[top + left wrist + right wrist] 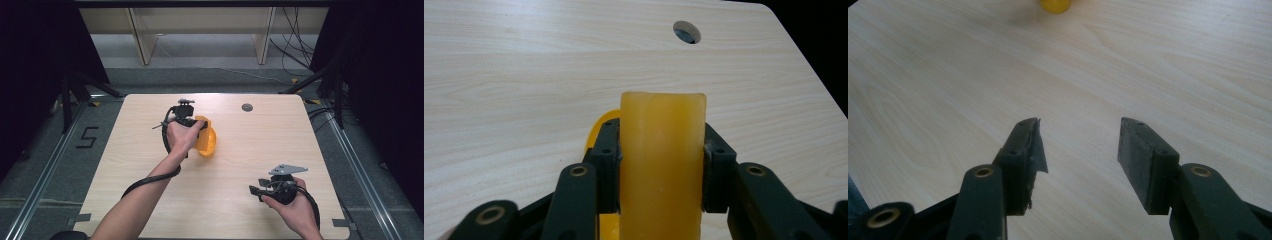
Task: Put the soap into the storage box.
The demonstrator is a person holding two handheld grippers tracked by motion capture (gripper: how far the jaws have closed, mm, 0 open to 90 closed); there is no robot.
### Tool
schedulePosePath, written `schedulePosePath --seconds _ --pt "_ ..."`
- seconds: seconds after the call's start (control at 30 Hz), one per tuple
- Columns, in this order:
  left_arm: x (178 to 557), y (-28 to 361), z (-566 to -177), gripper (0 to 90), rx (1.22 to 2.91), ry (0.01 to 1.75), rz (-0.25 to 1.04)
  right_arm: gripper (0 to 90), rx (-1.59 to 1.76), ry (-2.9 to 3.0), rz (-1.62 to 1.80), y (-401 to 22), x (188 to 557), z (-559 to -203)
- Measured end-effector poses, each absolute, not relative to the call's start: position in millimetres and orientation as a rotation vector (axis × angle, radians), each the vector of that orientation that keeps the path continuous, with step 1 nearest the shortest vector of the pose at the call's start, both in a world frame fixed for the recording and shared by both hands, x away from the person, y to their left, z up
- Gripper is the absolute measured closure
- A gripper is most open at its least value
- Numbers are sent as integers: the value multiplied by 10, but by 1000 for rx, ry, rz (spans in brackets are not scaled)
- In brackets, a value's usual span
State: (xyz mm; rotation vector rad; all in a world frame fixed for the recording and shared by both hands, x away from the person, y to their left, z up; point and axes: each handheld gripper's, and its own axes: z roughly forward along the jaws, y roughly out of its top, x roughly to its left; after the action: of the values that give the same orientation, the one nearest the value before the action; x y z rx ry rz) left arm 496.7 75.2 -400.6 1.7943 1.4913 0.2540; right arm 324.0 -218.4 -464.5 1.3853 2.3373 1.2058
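A yellow plastic object (pixel 209 142), curved like a scoop, rests on the wooden table (pixel 260 145) left of centre. My left gripper (pixel 199 125) is shut on its flat upright part. In the left gripper view that yellow part (pixel 662 125) stands between the jaws, and both pads (pixel 610 165) press on its sides. My right gripper (pixel 255 191) sits low near the front right of the table, pointing left. Its jaws stand open with nothing between them in the right gripper view (pixel 1080 145). A bit of the yellow object (pixel 1055 5) shows far off at that view's top edge.
A round grey cable hole (pixel 247 107) lies in the table near the far edge, and the left gripper view has it (pixel 686 31) ahead of the jaws. Black cables trail from both grippers. Dark stands and curtains flank the table.
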Motion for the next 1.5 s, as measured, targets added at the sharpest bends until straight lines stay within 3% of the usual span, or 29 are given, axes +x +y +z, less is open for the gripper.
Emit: schedulePosePath --seconds 1.5 --pt "5083 658 -4160 606 1847 1598 212 513 1393 2390 1135 -2219 3236 -4605"
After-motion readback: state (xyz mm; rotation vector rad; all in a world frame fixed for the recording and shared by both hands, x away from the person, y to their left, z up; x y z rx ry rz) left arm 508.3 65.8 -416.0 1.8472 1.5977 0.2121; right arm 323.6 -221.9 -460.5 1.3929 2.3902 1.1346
